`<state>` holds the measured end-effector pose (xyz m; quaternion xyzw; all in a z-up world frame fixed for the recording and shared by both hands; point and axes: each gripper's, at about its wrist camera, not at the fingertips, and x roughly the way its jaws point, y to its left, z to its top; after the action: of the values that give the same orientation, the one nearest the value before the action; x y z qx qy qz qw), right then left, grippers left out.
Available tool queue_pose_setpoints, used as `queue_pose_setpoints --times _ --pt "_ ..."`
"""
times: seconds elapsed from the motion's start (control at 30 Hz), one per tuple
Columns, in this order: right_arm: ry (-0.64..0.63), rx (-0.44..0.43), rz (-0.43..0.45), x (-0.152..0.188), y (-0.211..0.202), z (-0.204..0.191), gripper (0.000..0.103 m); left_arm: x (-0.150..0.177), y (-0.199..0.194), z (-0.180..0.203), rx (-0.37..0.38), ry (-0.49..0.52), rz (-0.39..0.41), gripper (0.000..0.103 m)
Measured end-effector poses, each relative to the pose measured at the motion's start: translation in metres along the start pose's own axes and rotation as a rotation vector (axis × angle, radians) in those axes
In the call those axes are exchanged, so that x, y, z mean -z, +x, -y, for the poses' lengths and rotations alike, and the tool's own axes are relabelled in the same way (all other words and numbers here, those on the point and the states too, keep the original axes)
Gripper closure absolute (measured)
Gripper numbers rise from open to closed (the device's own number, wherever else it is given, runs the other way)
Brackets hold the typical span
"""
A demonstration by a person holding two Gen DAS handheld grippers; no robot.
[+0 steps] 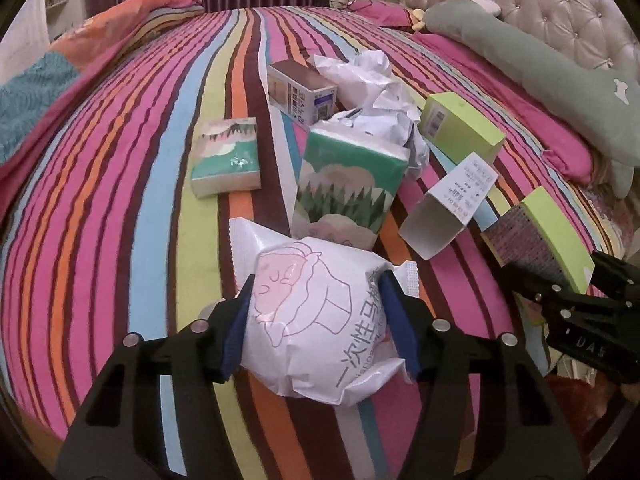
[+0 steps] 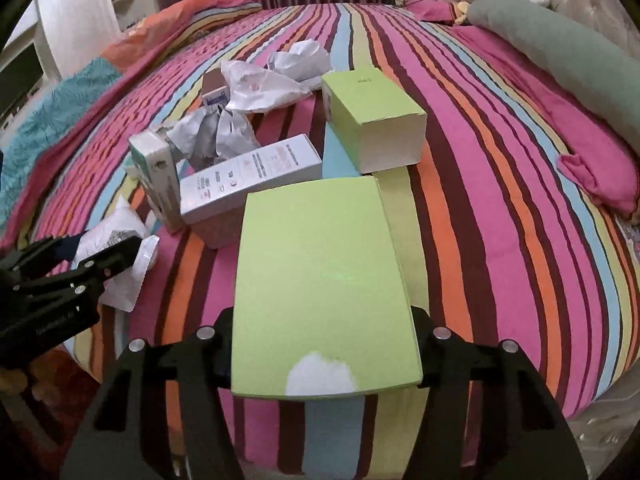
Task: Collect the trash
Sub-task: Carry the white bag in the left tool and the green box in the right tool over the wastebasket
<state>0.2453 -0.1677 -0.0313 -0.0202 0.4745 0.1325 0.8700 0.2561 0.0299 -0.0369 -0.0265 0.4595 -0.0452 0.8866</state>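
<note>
Both grippers hold trash above a striped bedspread point(image 1: 120, 184).

The left gripper point(image 1: 316, 320) clamps a white printed packet point(image 1: 316, 332); the right gripper point(image 2: 324, 344) grips a flat lime-green box point(image 2: 320, 276).
Only the left view shows the tissue packs point(image 1: 348, 184) face-on; only the right view shows the green box's torn white patch.
Crumpled paper point(image 2: 224, 136) lies beyond.

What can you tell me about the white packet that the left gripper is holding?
The white packet is a soft, puffy pouch that looks like thin plastic film, with serrated sealed ends. It carries a pink line drawing of a cartoon figure and green Chinese characters. The left gripper is shut on it, its blue pads pressing both sides. It hangs just above the striped bedspread, in front of a green tissue pack.
</note>
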Motion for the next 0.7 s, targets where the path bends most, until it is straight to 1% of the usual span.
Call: queue_pose_setpoints --times 0.17,0.3,0.53,0.7 --pt "0.007 -0.016 0.006 0.002 -0.012 -0.004 0.047 0.002 -0.022 -0.003 0.024 -0.015 0.03 0.044" --pt "0.023 -0.033 0.028 0.007 -0.029 -0.005 0.047 0.007 -0.042 -0.006 0.051 -0.03 0.053 0.044" --pt "0.034 -0.048 0.041 0.023 -0.055 -0.008 0.047 0.025 -0.075 -0.003 0.082 -0.01 0.082 0.044" --pt "0.032 -0.056 0.041 0.039 -0.069 -0.012 0.047 0.044 -0.089 -0.001 0.094 -0.002 0.064 0.044"
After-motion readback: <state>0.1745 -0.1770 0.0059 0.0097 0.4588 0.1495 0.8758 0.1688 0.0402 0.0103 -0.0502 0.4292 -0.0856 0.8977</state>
